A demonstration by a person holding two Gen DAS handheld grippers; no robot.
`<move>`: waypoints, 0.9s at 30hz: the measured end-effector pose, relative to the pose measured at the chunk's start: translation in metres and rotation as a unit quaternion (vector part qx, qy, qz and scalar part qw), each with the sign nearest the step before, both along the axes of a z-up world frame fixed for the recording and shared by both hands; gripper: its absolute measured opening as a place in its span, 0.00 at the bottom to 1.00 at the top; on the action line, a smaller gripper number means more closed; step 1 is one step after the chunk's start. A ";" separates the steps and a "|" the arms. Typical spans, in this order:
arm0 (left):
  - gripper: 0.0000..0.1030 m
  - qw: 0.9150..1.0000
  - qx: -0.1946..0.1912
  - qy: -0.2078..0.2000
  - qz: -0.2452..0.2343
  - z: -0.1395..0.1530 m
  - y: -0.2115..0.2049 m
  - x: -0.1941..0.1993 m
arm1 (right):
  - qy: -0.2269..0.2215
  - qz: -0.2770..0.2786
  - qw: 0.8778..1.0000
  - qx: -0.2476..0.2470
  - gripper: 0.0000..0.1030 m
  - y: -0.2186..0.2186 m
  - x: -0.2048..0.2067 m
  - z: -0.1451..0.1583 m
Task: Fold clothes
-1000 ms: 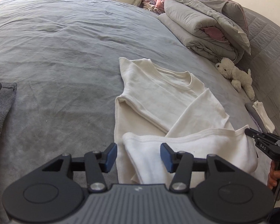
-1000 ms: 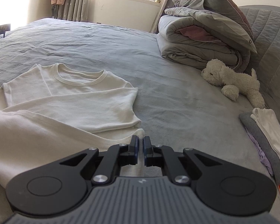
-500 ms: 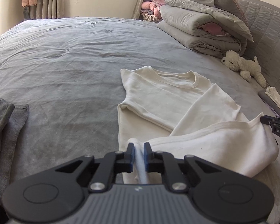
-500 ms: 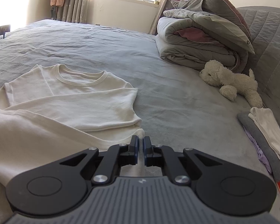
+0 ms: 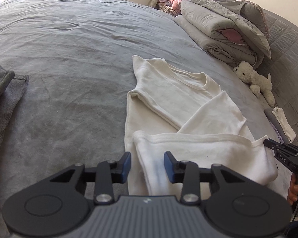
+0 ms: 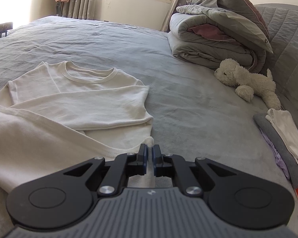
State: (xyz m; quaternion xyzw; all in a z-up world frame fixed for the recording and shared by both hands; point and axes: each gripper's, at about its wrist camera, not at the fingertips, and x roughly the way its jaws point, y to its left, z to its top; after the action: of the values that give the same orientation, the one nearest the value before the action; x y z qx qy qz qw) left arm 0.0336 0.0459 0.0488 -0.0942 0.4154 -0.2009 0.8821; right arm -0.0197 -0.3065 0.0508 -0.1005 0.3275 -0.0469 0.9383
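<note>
Cream sweatshirt [image 5: 180, 99] lies flat on grey bed [image 5: 69, 49], collar toward far side, both sleeves folded across chest. Bottom hem is doubled back toward collar, forming a raised fold over the lower body.

L gripper [image 5: 147, 165] – jaws spread wide, blue pads either side of the hem's L corner w/o touching it; fabric sits between them, slack. In the right wrist view the R gripper [image 6: 148, 158] has jaws pressed together on the hem's R corner, a small tuft of cloth poking up past the tips. Seen from the left wrist cam, same gripper sits at the R end of the fold, tips at the cloth edge, w/ fingers [image 5: 295, 192] of the person's hand wrapped on the handle below.

No containers in view – only stacks. Small pile by the headboard side: white folded garment [image 6: 286, 130] on top of a grey piece, lilac layer under that. Stuffed toy dog [image 6: 246, 83] lies on the bed just beyond that pile, in front of folded grey duvet [image 6: 212, 39] w/ pillow on top. Grey cloth [image 5: 4, 91] lies at far L edge of bed, well apart from the sweatshirt. Window + curtains behind.
</note>
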 end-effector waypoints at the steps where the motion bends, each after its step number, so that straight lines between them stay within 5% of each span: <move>1: 0.17 1.000 -0.004 0.002 0.000 0.000 0.001 0.000 | 0.000 0.000 1.000 0.000 0.06 0.000 0.000 0.000; 9: 0.09 0.999 -0.002 -0.043 0.007 0.008 0.004 -0.004 | -0.019 -0.008 1.000 -0.003 0.05 0.001 0.000 0.005; 16: 0.07 0.990 0.018 -0.136 0.026 0.021 -0.009 -0.004 | -0.066 -0.028 0.997 -0.012 0.05 0.002 0.007 0.014; 21: 0.07 0.978 0.049 -0.198 0.033 0.040 -0.030 0.037 | -0.093 -0.033 0.995 -0.025 0.05 0.000 0.043 0.021; 27: 0.07 0.967 0.117 -0.222 0.051 0.039 -0.063 0.111 | -0.088 -0.045 0.995 -0.013 0.05 -0.020 0.122 0.021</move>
State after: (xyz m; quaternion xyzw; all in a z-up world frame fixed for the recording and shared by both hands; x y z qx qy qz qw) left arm 0.1448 -0.0171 0.0876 0.0355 0.2246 -0.1220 0.9661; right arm 0.1024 -0.3265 0.0721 -0.0934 0.2475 -0.1016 0.9590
